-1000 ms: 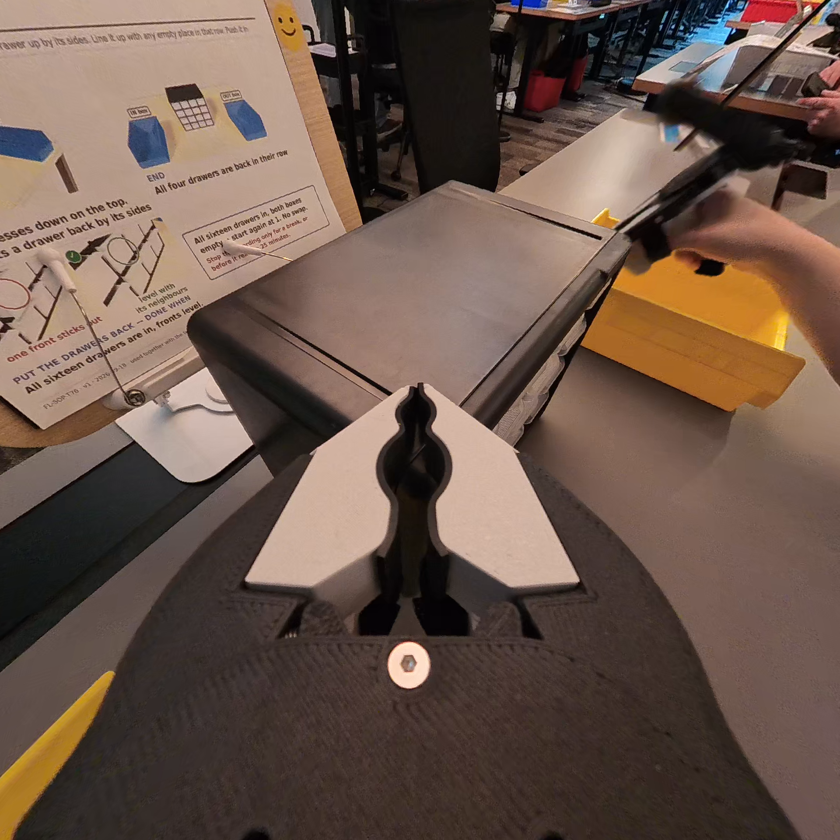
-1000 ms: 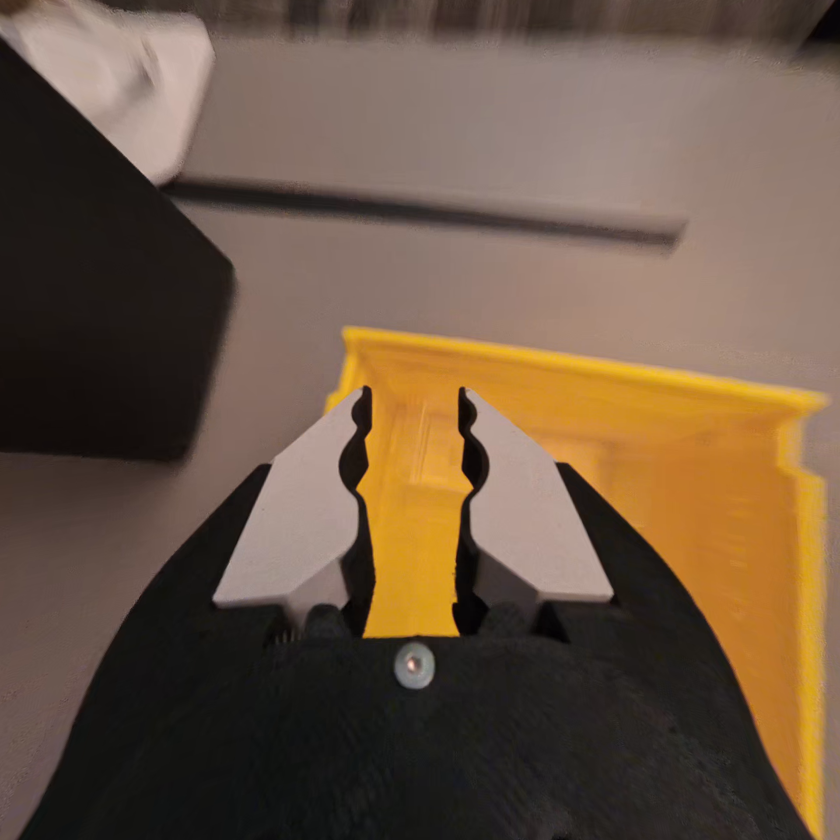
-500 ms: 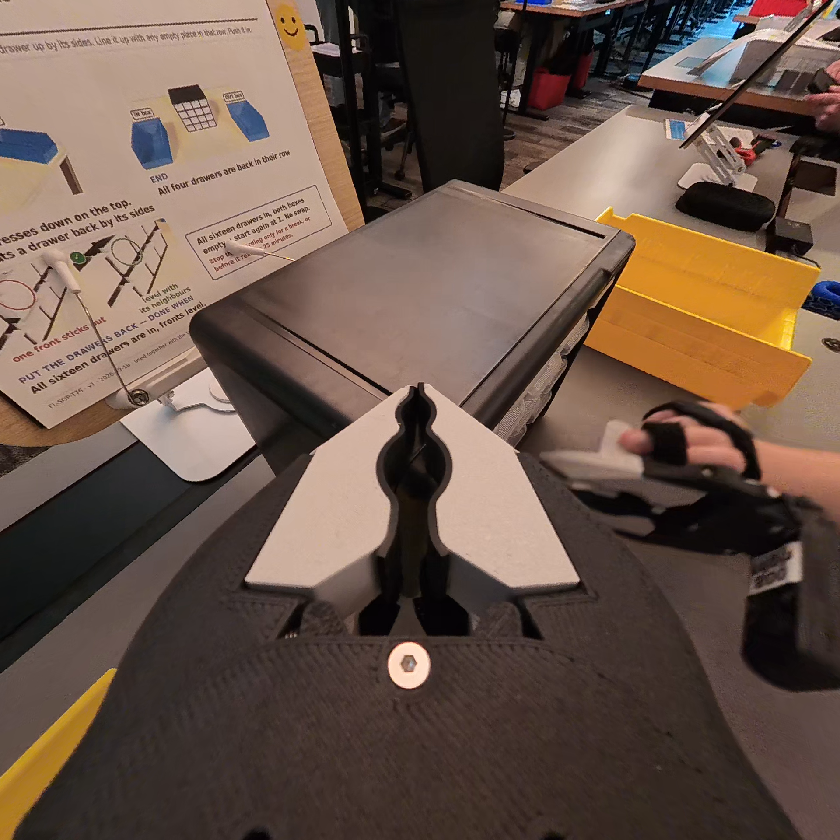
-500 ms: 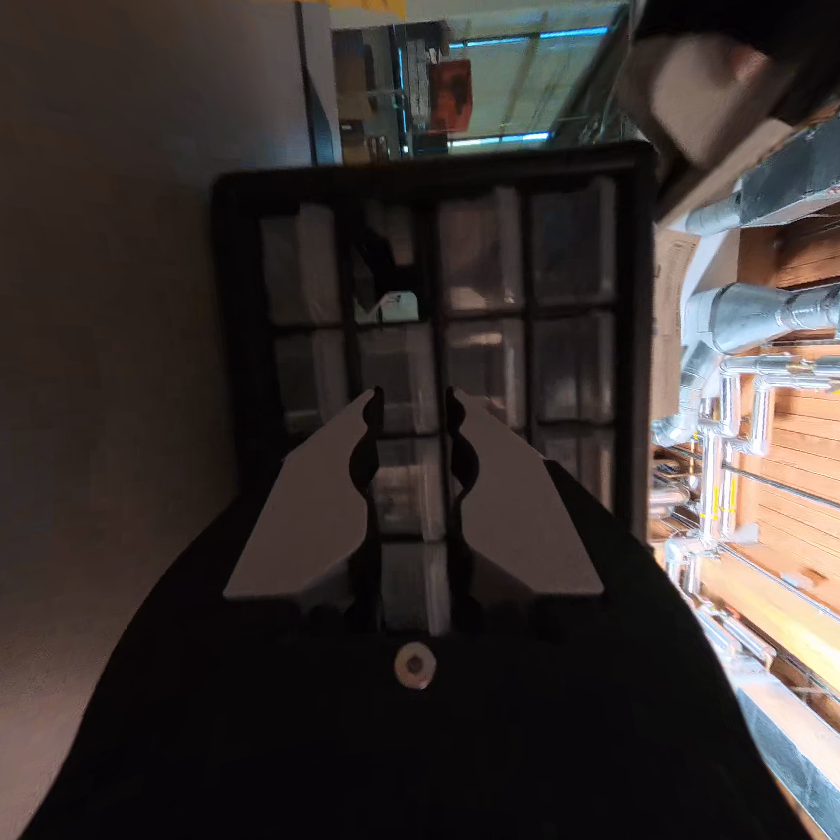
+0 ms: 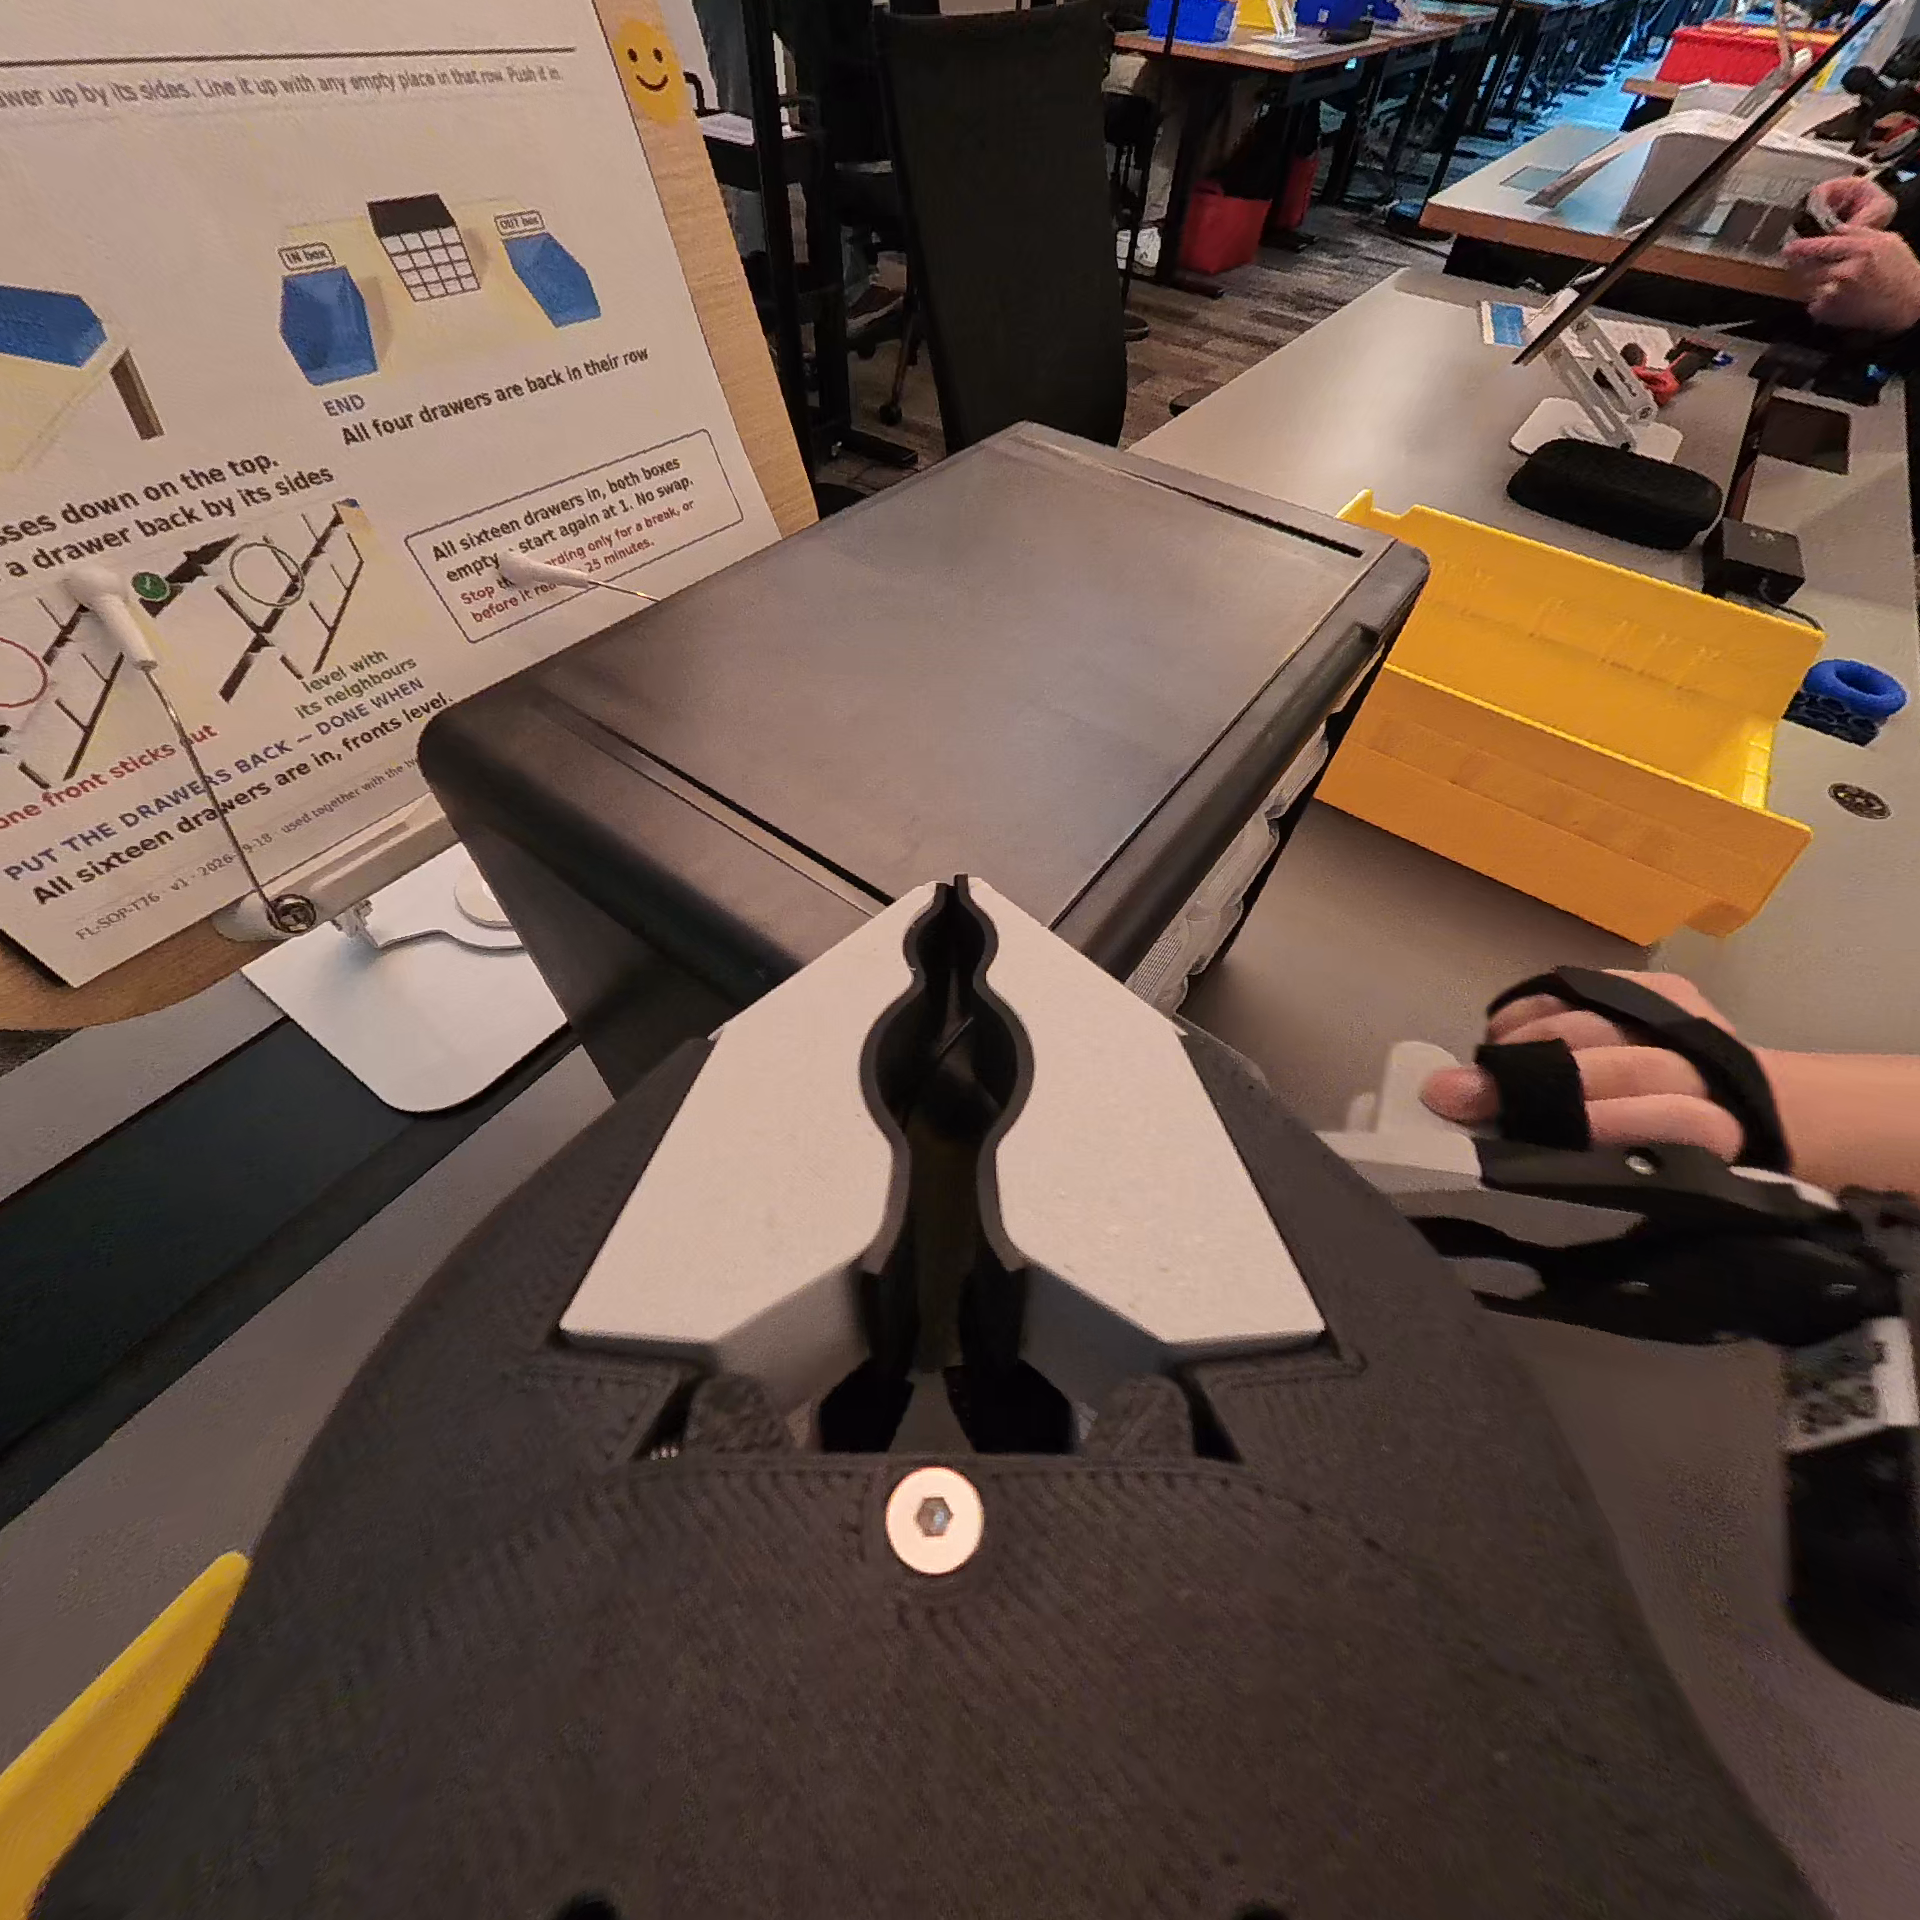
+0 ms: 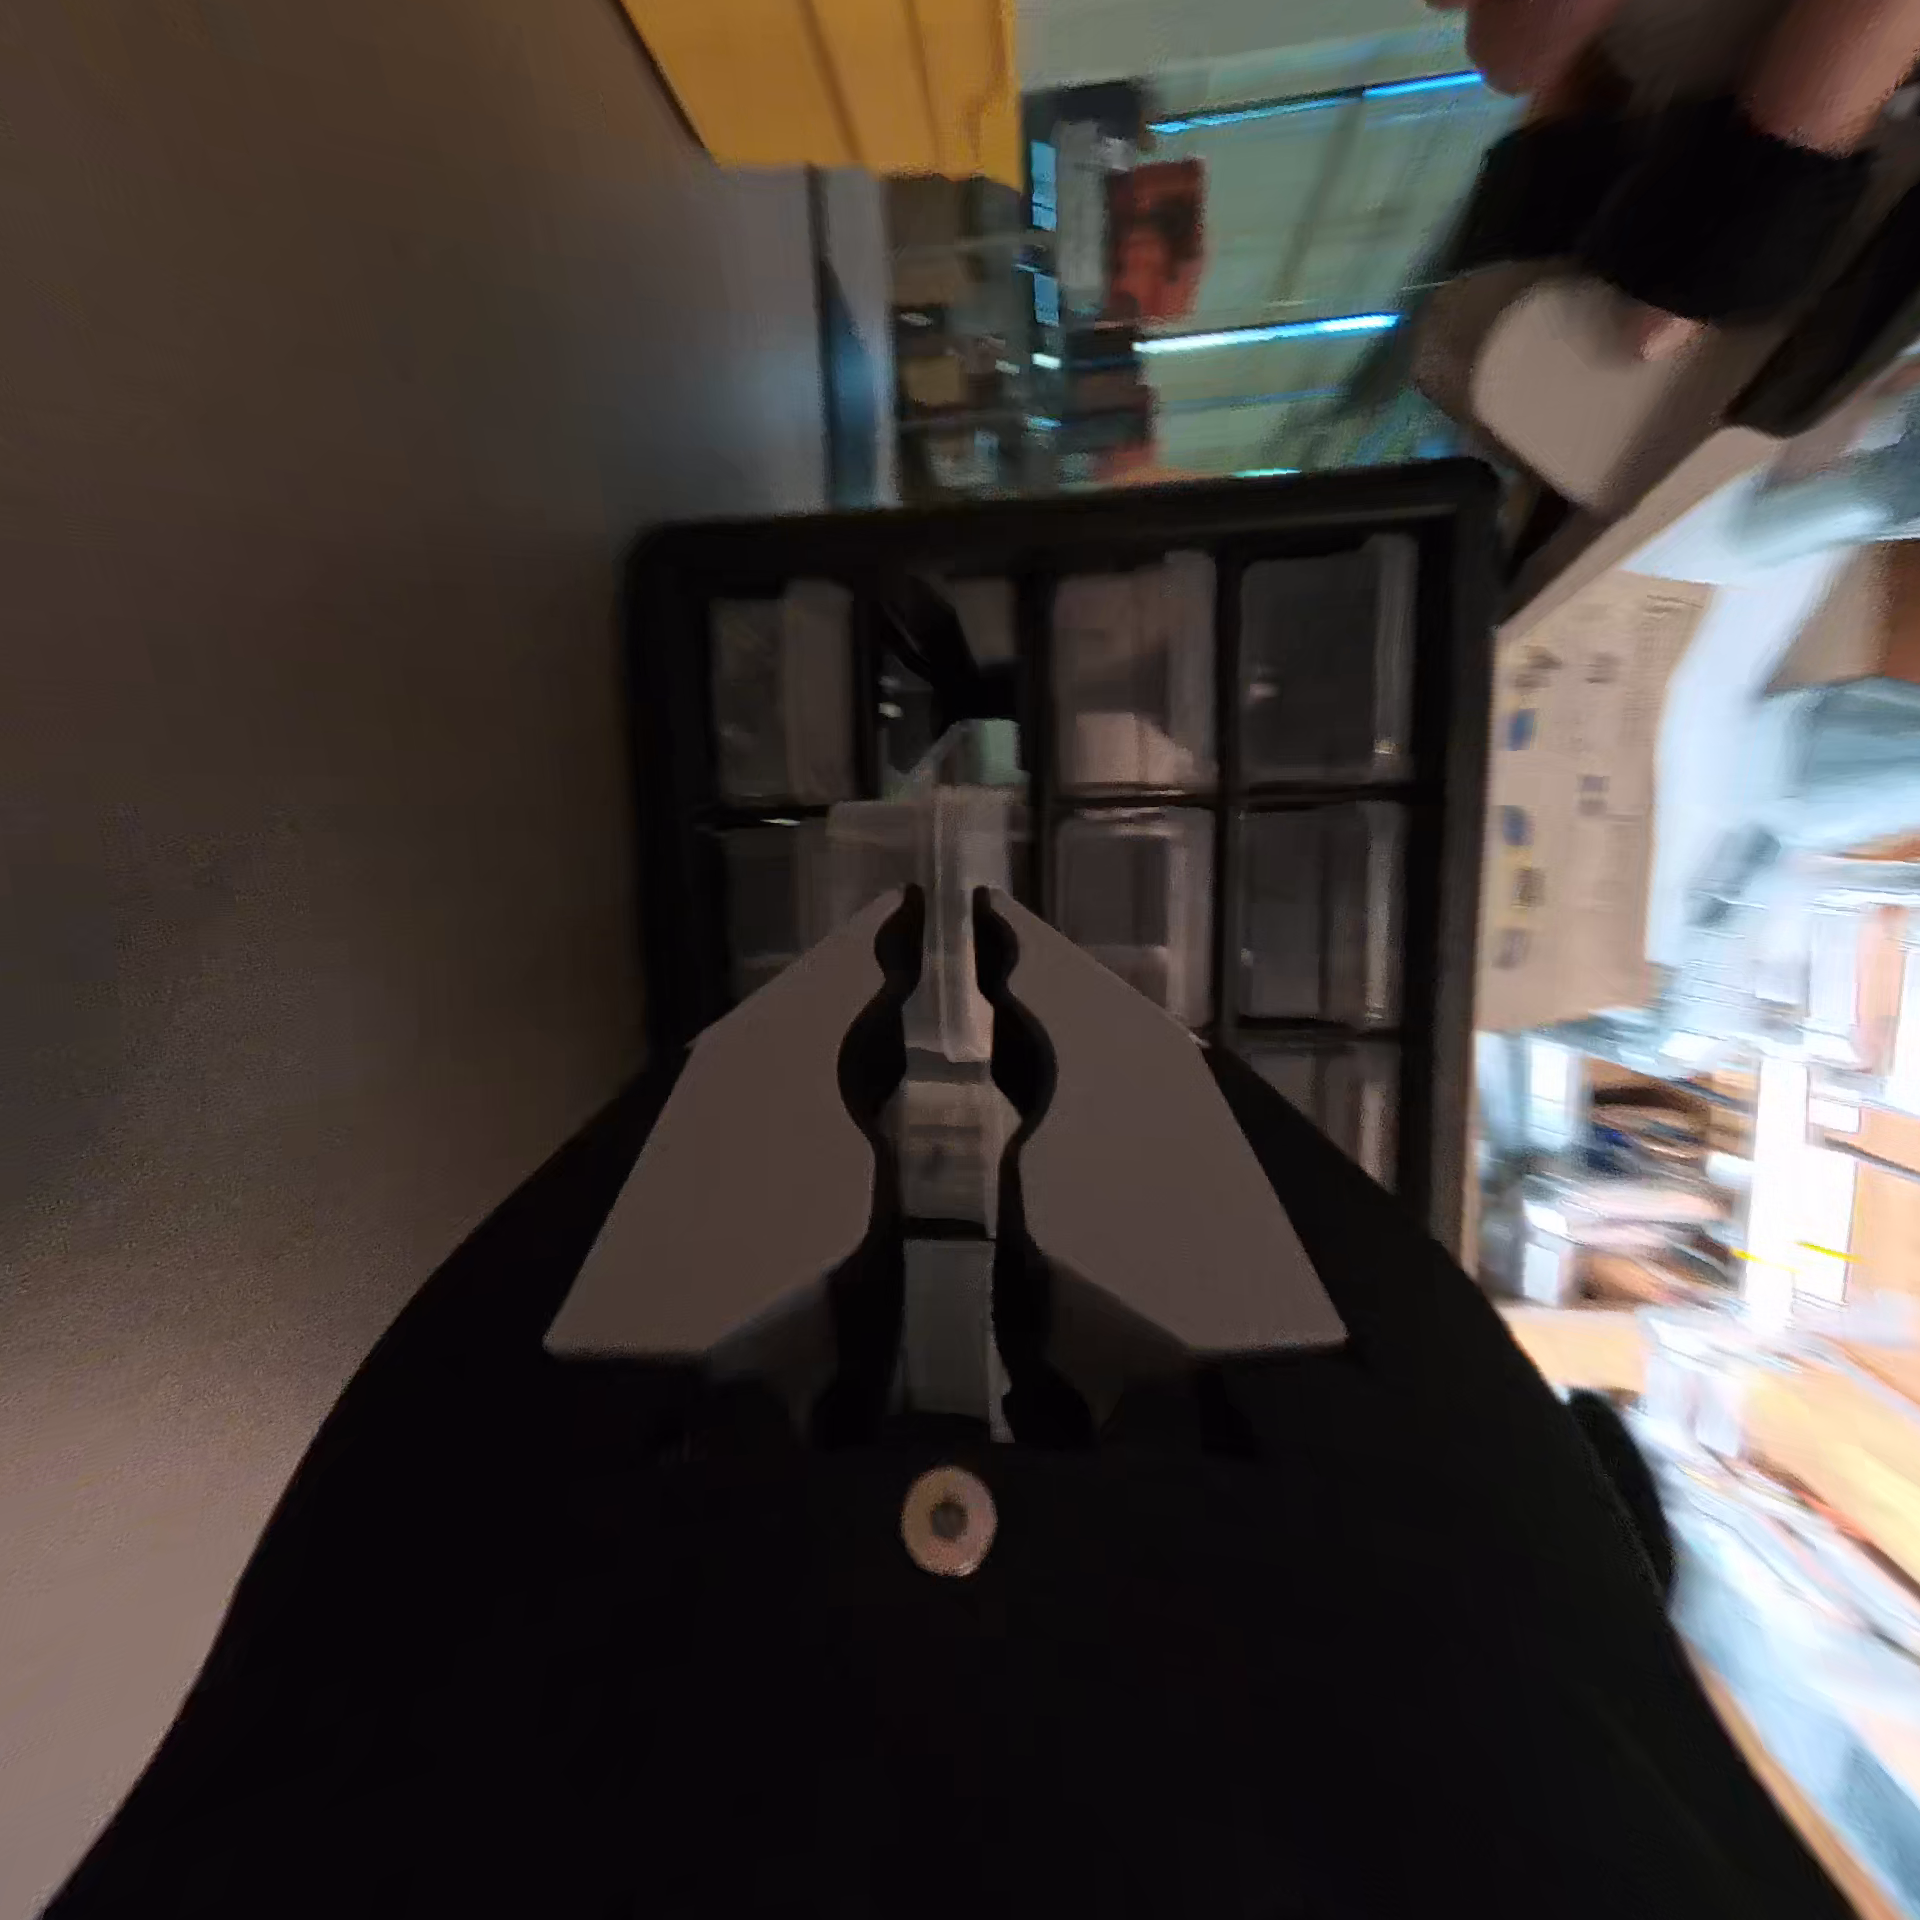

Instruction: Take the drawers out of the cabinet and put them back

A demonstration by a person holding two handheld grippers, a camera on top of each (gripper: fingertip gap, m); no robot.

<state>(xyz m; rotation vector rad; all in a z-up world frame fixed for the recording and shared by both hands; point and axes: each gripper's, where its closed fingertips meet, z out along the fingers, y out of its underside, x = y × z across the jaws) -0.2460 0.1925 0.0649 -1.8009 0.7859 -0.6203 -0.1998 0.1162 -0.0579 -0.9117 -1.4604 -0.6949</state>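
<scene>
Drawer (image 6: 951, 956) handle pinched in the right tool (image 6: 948, 904), seen only there; left tool (image 5: 958, 894) pressed together over cabinet (image 5: 935, 665), grey table (image 5: 1455, 987).

A grey table (image 5: 1455, 997) carries everything. On it stands a black cabinet (image 5: 935, 665) with its drawer front turned to the right. Just beyond the cabinet's front lies 1 yellow bin (image 5: 1558, 748), and the corner of another yellow bin (image 5: 94, 1704) shows at the near left edge. Behind the cabinet, a white stand base (image 5: 416, 997) holds an instruction sheet (image 5: 312, 416). Farther back on the table lie a black pouch (image 5: 1616, 504), a small black box (image 5: 1756, 561) and a blue ring (image 5: 1855, 688).
</scene>
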